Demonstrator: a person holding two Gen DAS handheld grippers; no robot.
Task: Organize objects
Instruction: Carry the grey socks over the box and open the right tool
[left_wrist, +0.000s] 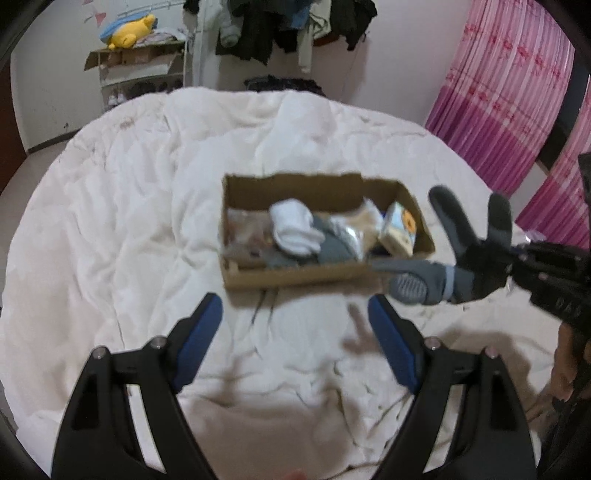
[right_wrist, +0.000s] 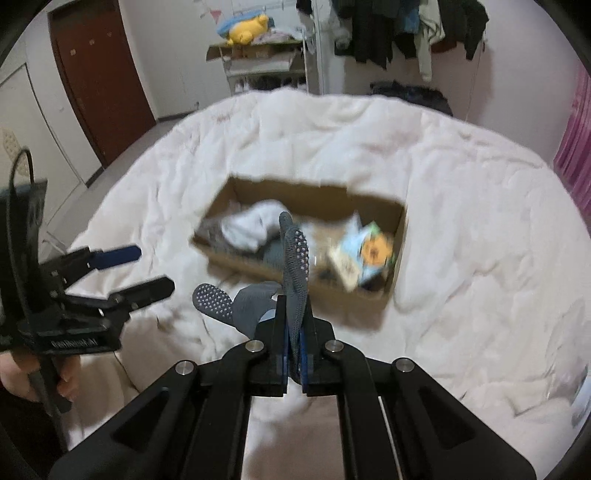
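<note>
A cardboard box (left_wrist: 295, 278) sits on the white bed and holds white socks (left_wrist: 293, 230), grey socks and a small printed carton (left_wrist: 400, 229). It also shows in the right wrist view (right_wrist: 255, 267). My right gripper (right_wrist: 293, 332) is shut on a pair of grey socks with grip dots (right_wrist: 295, 258), held in the air just before the box's near edge. In the left wrist view these grey socks (left_wrist: 417, 280) hang at the box's right corner from the right gripper (left_wrist: 476, 254). My left gripper (left_wrist: 295, 314) is open and empty, just short of the box.
The white duvet (left_wrist: 129, 221) covers the bed all round the box. A shelf with a yellow plush toy (left_wrist: 129, 35) and hanging clothes (left_wrist: 280, 29) stand by the far wall. Pink curtains (left_wrist: 509, 103) are at the right. A brown door (right_wrist: 99, 74) is at the left.
</note>
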